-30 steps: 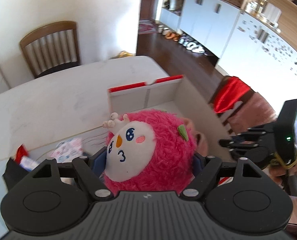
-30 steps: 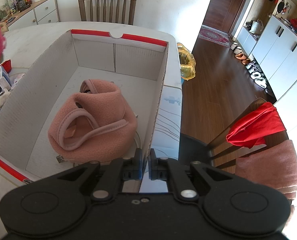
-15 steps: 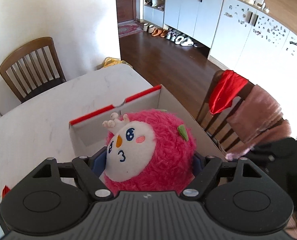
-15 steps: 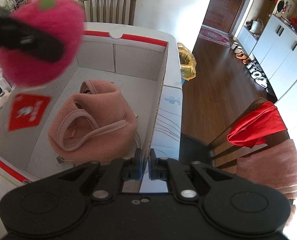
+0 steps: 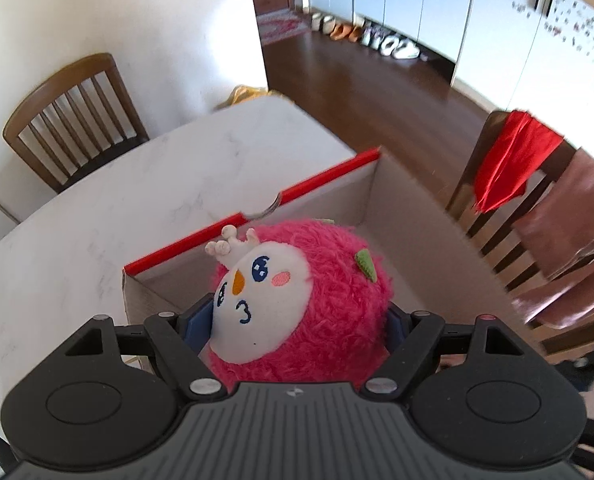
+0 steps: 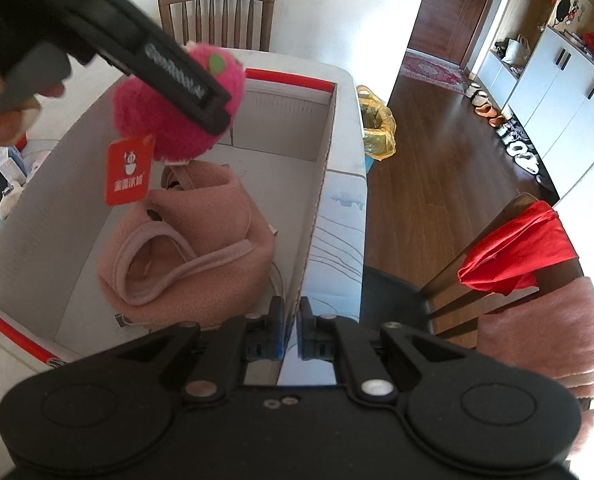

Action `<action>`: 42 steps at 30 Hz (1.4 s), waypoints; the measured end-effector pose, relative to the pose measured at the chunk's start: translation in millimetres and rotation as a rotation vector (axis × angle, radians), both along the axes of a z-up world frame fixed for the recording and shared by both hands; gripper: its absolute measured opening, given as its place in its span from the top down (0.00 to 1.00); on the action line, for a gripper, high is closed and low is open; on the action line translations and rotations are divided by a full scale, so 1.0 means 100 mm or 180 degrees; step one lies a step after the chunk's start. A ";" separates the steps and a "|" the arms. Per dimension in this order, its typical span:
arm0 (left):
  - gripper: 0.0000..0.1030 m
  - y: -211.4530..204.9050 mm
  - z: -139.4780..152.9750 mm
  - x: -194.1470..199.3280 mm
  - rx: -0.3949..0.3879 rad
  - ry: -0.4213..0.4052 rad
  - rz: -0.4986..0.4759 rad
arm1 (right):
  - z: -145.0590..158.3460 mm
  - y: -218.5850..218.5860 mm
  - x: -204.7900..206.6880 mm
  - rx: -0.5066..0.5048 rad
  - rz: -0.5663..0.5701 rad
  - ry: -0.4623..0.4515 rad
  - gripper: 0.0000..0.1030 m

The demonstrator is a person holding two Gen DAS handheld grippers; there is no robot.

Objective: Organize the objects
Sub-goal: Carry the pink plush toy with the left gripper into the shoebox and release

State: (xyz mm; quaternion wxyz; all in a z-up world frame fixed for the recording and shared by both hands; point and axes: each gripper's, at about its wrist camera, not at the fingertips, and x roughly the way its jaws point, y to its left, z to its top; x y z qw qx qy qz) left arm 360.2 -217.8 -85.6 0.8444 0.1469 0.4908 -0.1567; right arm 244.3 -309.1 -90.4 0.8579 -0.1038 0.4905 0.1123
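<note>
Left gripper (image 5: 297,320) now carried further over the open box (image 6: 317,208), fingers clamped on the pink plush toy (image 5: 309,300), right gripper (image 6: 291,326) pinching the box wall, only its view showing red tag (image 6: 129,170) and pink fleece (image 6: 193,244) inside

Fluffy pink plush bird (image 5: 297,304) hangs above the box (image 6: 329,152) holding pink fleece (image 6: 201,240).
</note>
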 end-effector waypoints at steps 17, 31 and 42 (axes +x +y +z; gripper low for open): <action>0.18 -0.14 -0.30 -0.01 0.0122 0.0272 -0.0161 | -0.01 -0.02 0.00 -0.0004 0.0007 0.0003 0.95; 0.12 0.06 0.00 -0.19 -0.0073 0.0118 -0.0059 | -0.01 -0.03 -0.04 -0.0034 0.0050 -0.0019 0.95; 0.12 0.36 0.50 -0.50 -0.0290 -0.0099 0.0114 | 0.00 -0.03 -0.07 -0.0089 0.0072 -0.0023 0.94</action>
